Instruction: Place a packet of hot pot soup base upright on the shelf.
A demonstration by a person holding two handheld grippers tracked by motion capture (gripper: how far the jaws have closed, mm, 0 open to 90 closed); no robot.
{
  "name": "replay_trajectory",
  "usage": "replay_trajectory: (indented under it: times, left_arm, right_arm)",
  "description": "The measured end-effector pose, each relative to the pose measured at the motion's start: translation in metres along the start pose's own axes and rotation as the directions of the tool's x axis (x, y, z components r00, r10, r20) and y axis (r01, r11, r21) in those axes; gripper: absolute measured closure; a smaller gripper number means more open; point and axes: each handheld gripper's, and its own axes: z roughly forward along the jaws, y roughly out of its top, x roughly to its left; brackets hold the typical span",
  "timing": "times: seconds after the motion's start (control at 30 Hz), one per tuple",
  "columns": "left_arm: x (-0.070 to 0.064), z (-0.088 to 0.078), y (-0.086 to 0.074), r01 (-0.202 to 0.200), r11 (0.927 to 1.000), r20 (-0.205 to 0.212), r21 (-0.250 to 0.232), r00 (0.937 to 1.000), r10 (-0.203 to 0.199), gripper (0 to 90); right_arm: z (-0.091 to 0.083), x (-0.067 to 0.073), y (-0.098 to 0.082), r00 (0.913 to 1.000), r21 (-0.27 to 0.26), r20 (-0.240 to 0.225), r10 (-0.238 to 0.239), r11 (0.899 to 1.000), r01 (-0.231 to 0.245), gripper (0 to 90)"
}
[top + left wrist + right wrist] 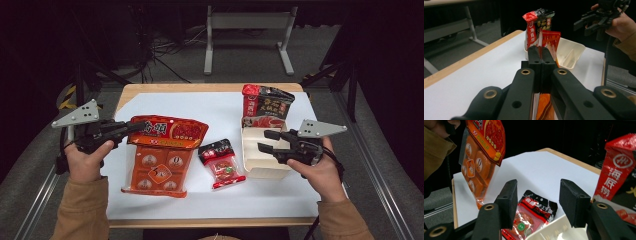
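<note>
A large orange snack bag [162, 157] hangs lifted at its top left corner, my left gripper [131, 127] shut on that edge; its lower end rests on the white table sheet. In the left gripper view the closed jaws pinch the orange bag [545, 107]. My right gripper [265, 140] stands open above the white bin [260, 167], nothing between its fingers [509, 200]. A small red-and-black packet [221, 163] lies flat between bag and bin. A red-and-black pouch [265, 107] stands upright in the bin's far end.
The white sheet [215, 107] covers most of the wooden table [200, 88]. A metal frame [247, 30] and cables stand on the floor beyond the far edge. Free room lies at the table's near and far middle.
</note>
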Motion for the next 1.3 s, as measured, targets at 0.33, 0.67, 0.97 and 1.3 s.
replay_trajectory:
  times: [0.33,0.67,0.97,1.3]
  left_arm:
    - [-0.022,-0.005,0.012,-0.078,0.9969,0.029,-0.002,0.9965,0.078,90.0]
    - [-0.037,-0.007,0.019,-0.125,0.9921,0.054,-0.014,0.9906,0.125,90.0]
    - [-0.043,-0.007,0.021,-0.142,0.9893,0.037,-0.035,0.9890,0.143,90.0]
    - [-0.049,0.003,0.024,-0.147,0.9881,0.088,-0.047,0.9847,0.150,90.0]
  right_arm:
    - [0.010,0.007,0.016,0.9983,0.001,-0.033,-0.049,0.999,0.049,42.5]
    - [0.023,0.014,0.030,0.9918,-0.009,-0.104,-0.074,0.997,0.074,40.2]
    - [0.045,0.023,0.038,0.9839,-0.030,-0.143,-0.107,0.994,0.104,35.4]
    - [0.073,0.036,0.046,0.9727,-0.059,-0.197,-0.122,0.992,0.113,34.9]
